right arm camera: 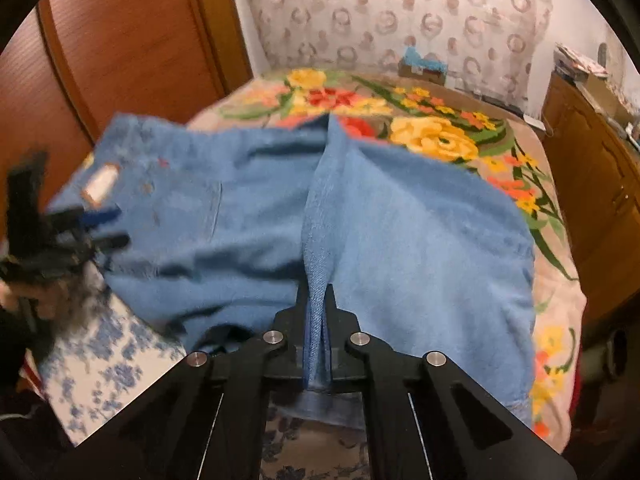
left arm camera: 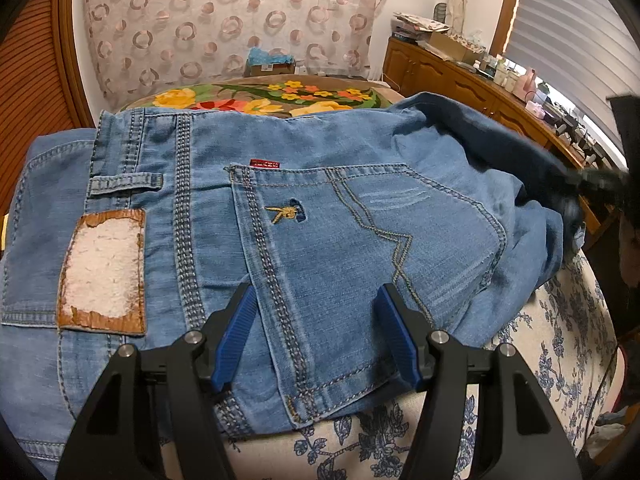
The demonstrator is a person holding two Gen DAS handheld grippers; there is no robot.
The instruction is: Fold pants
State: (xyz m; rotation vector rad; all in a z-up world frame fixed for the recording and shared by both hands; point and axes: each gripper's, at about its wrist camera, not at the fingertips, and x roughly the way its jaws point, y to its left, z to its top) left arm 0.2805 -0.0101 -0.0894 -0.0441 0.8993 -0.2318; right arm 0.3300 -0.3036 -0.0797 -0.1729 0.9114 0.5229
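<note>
Light blue denim pants [left arm camera: 340, 152] lie across the bed, seat side up, showing a back pocket [left arm camera: 360, 232] and a worn leather patch [left arm camera: 104, 276]. My left gripper [left arm camera: 316, 292] stands open low over that pocket, its blue pads [left arm camera: 236, 332] apart with flat denim under them and nothing pinched. In the right wrist view the pants [right arm camera: 420, 232] rise into a ridge, and my right gripper [right arm camera: 317, 292] is shut on that fold of denim. The left gripper [right arm camera: 100, 228] shows blurred at the left of that view. The right gripper [left arm camera: 592, 184] is a dark blur at the right edge of the left wrist view.
The bed carries a bright floral blanket [right arm camera: 440, 136] and a blue-and-white flowered cover [left arm camera: 560, 340] at the near edge. A wooden cabinet [left arm camera: 460, 76] with clutter runs along the right. A cardboard box [left arm camera: 270, 64] sits at the far end, and a wooden wardrobe door [right arm camera: 140, 40] stands left.
</note>
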